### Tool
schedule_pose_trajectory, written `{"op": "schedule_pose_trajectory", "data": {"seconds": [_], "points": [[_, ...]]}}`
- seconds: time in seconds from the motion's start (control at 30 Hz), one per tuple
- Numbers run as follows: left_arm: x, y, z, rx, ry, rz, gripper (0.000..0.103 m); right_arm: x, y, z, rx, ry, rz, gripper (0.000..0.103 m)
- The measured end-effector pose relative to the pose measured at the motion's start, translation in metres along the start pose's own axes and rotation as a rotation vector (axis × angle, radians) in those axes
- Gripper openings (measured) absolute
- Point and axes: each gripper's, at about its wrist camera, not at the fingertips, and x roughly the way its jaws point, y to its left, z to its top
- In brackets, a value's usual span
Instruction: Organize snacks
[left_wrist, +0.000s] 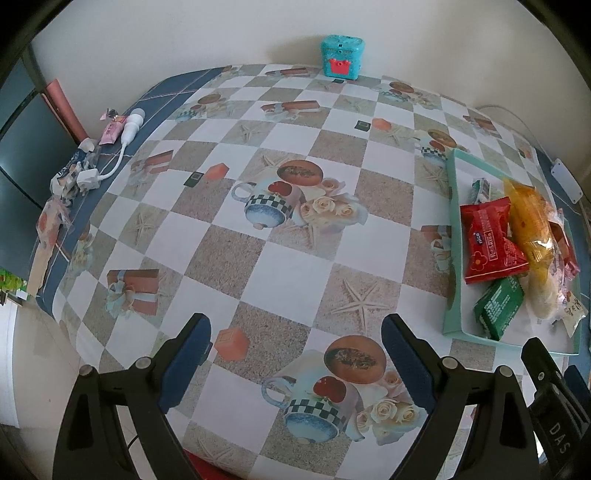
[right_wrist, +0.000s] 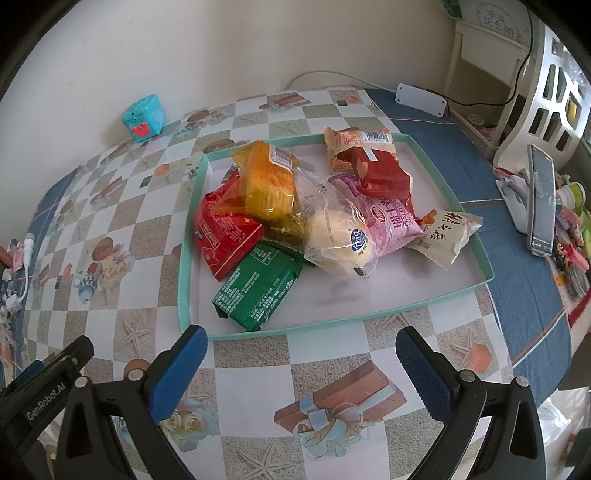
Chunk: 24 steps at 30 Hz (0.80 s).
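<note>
- We count seven wrapped snack packets (right_wrist: 236, 236) in one shallow mint-green cardboard tray (right_wrist: 183, 266) on the checkered desk (right_wrist: 255, 354).
- Left gripper (left_wrist: 295, 354) and right gripper (right_wrist: 301, 365): both spread apart, holding nothing.

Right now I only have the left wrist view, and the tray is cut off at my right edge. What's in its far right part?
Observer: A beige packet with dark script lies in the tray, near its right wall.
Operator: Anything pink in there?
Observer: Yes, a pink packet lies beside the bun, partly under a dark red packet.
Operator: What's right of the tray?
Observer: A phone propped upright on a stand, on the blue cloth.
Operator: And the right gripper?
Observer: The right gripper has its jaws open, empty, in front of the tray's near wall.
</note>
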Motion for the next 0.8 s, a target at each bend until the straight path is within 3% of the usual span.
{"op": "schedule_pose_trajectory", "data": {"seconds": [0.8], "points": [[0.0015,0.0001,-0.0001,-0.003,0.005,0.013,0.094,0.0023,0.0002,-0.0015,-0.004,0.006,-0.002,0.103]]}}
